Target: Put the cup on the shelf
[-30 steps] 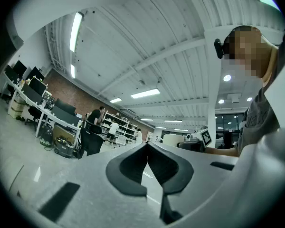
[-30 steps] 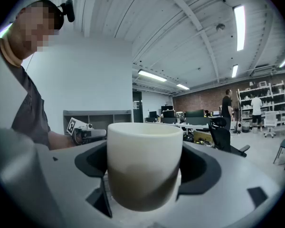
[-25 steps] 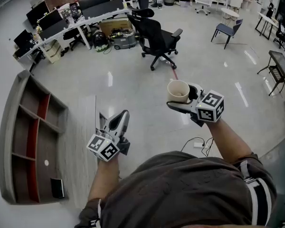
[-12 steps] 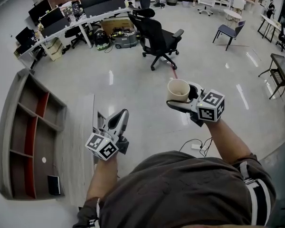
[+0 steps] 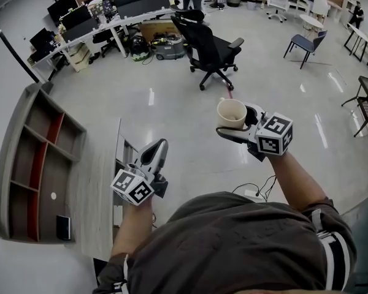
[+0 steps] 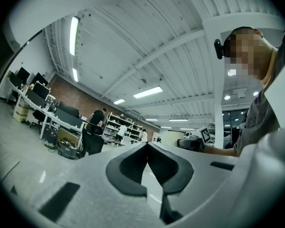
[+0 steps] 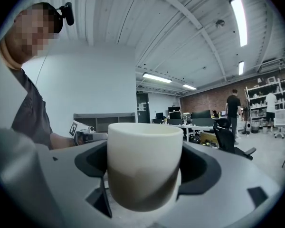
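— How are the arms set?
— Both bare forearms reach forward from the chest. The right gripper [image 5: 238,125] is held farther out and higher than the left gripper [image 5: 161,146]. Each has its marker cube nearest the wrist.
— And the jaws?
— The right jaws are spread wide and pinch the cup [image 5: 230,113] by its sides. The cup is cream-coloured and sits upright, mouth up. The left jaws are pressed together, tips touching, with nothing between them, and point ahead and a little upward.
— Where does that leave the cup?
— In the air over the floor [image 5: 184,115], well apart from the shelf [image 5: 24,164], which stands off to the left against a white wall.
— The shelf itself?
— It is grey with open compartments, some with red backs. A small dark thing [image 5: 62,226] lies in the compartment nearest the person.
— The room?
— The floor is glossy and pale. A black chair [image 5: 211,49] stands ahead, with a long counter [image 5: 119,14] carrying monitors beyond it and a blue chair [image 5: 302,43] to the right.
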